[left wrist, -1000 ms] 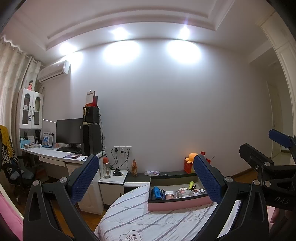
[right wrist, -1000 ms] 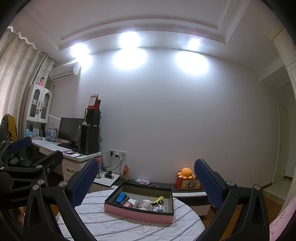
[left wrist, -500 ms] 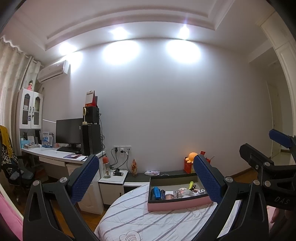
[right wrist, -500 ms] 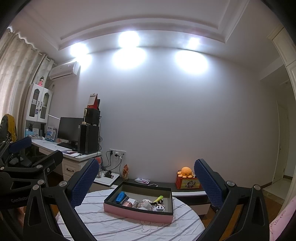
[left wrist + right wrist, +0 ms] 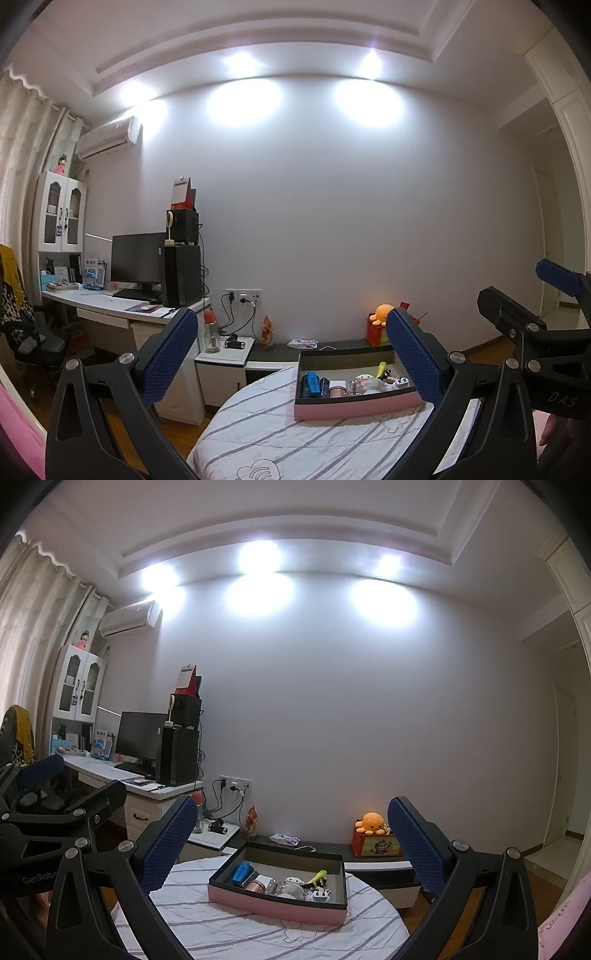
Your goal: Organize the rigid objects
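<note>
Both grippers held level, well back from the round table (image 5: 229, 934), facing the far wall. Left gripper (image 5: 291, 354): jaws spread wide, nothing between the pads. Right gripper (image 5: 291, 840): same, wide apart and empty.

Pink box (image 5: 273, 904) sits on the striped cloth towards the far side of the table. Small hard items lie in a loose row along its near wall: blue case (image 5: 242, 872), pink jar (image 5: 255, 886), white figure (image 5: 293, 884), yellow-green marker (image 5: 317, 877), white plug (image 5: 320, 896). No item visible on the cloth outside the box.

Change over the last second: none to speak of. Both views match the earlier ones; box, items and grippers sit as they did.

Reading: this pause fits either a stage before sorting inside the box, or one after everything has been gathered in; the pictures do not settle which
</note>
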Action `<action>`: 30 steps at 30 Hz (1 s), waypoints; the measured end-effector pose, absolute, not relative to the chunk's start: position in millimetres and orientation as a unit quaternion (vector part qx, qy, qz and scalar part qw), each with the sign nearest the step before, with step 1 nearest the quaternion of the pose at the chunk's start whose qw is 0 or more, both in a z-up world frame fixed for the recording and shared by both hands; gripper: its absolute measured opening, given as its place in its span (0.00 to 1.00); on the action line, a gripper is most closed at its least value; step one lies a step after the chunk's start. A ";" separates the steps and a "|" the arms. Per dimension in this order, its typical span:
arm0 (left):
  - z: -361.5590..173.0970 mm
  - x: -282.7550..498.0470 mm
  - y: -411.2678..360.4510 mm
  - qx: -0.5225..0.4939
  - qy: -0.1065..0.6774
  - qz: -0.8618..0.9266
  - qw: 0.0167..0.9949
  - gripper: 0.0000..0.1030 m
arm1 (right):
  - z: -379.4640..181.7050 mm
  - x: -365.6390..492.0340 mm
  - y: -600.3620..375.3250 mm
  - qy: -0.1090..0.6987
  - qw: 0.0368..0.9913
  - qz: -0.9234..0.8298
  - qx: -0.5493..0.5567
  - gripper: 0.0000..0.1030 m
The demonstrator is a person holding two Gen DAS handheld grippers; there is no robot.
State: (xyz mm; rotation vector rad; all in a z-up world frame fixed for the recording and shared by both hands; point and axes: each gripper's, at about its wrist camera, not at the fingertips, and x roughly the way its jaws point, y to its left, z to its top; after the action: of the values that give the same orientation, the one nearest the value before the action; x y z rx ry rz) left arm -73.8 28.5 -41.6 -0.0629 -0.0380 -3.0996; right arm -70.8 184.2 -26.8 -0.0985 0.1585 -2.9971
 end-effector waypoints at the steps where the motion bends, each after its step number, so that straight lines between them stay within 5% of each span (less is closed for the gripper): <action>1: -41.7 -73.9 28.3 -0.020 -0.012 -1.000 0.020 1.00 | -26.7 -71.7 183.9 0.052 0.071 -0.996 -0.031 1.00; 30: -44.0 -72.3 25.8 -0.013 -0.014 -1.000 0.020 1.00 | -31.7 -75.0 180.9 0.054 0.071 -0.996 -0.016 1.00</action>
State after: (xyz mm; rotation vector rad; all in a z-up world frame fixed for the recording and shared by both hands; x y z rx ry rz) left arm -72.3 25.8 -44.0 -0.0416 -0.0446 -3.1008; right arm -75.0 180.9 -31.7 -0.0470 0.1617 -2.9956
